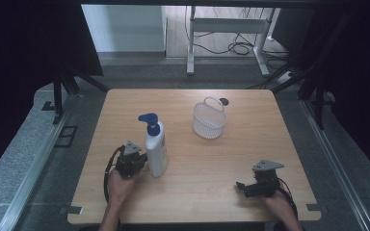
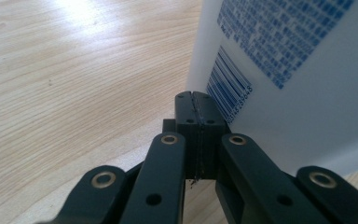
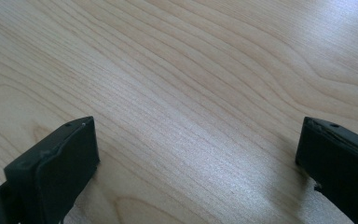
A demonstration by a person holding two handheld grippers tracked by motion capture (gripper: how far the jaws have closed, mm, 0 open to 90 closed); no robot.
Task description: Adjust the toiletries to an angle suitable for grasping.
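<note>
On the table, near its left front: white pump bottle point(image 1: 156, 151), upright, blue pump head
Label: blue small print and a barcode, too blurred to read
Left gripper point(image 2: 196, 100): jaws pressed together, tips just beside the bottle's lower side
Right gripper point(image 3: 198, 154): jaws wide apart over bare wood
Far side: white mesh basket point(image 1: 209, 120)

The lotion bottle point(image 2: 279, 70) bears a blue barcode and blue print, too blurred to read.

White pump bottle point(image 1: 156, 151) with blue pump head (blue print and barcode), white mesh basket point(image 1: 208, 121), light woodgrain table point(image 1: 250, 159).
</note>
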